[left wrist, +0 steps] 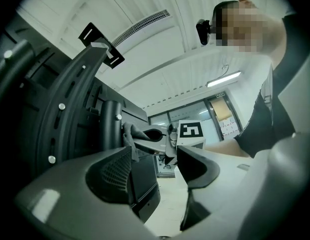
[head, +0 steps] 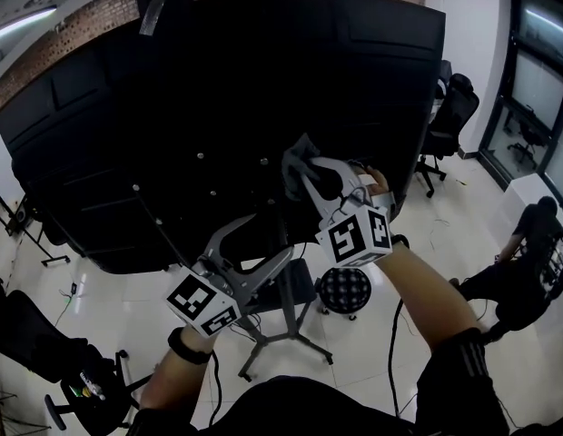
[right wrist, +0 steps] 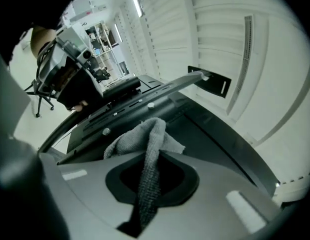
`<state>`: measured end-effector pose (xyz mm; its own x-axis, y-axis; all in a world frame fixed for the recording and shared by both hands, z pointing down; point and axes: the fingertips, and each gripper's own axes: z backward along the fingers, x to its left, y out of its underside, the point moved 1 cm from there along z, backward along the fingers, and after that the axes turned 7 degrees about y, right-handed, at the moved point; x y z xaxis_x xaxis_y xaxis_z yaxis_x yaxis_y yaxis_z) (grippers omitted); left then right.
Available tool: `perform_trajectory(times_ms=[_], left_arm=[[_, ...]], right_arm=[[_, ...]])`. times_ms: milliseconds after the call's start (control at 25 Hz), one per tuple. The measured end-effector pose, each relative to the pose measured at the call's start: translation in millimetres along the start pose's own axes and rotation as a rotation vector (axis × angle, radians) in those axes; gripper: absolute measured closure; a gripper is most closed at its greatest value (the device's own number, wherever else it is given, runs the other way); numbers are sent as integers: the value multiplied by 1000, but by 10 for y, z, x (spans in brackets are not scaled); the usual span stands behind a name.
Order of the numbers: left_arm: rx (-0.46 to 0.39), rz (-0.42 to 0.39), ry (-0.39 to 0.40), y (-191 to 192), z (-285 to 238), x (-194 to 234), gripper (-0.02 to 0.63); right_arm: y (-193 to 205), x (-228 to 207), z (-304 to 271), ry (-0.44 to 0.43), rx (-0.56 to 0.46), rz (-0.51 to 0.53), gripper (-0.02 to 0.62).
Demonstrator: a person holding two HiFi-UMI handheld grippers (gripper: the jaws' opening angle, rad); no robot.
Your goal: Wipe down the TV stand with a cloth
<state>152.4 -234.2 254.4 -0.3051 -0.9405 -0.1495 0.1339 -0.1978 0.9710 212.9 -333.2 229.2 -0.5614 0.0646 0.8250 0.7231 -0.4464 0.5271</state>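
The fingers of my right gripper (head: 311, 173) were pinching a crumpled grey terry cloth (right wrist: 145, 134), which bunched just past their tips by the black metal TV stand (right wrist: 120, 113) behind the big black screen (head: 218, 107). My left gripper (left wrist: 156, 171) had its fingers spread, with nothing between them.

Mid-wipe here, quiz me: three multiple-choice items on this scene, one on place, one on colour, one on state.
1. The cloth is: A on the floor; B up at the TV's black back; C on a chair.
2. Cloth colour: A red; B grey; C yellow.
3. The left tongs are: A open, empty; B shut on the cloth; C shut on a cable.
Key: B, the right tongs hold it up there; B, grey weave shows; A, only air between its jaws.
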Motion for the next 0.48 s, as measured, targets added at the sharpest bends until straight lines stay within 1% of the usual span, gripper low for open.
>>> perform_trajectory(times_ms=[120,240,360,480], left_arm=[[5,-1,-18,14,85,15,298],[18,2,-26,59,141,41,298],[22,9,-26,95,143,73,298],[17,16,-7,122,70,54,298]], right_arm=[[-30,206,-100,-33,1,29,580],[15,333,-158,-41,16,71,580],[95,360,-173,-39,18,91,580],[203,296,-119,-27,46,94,580]])
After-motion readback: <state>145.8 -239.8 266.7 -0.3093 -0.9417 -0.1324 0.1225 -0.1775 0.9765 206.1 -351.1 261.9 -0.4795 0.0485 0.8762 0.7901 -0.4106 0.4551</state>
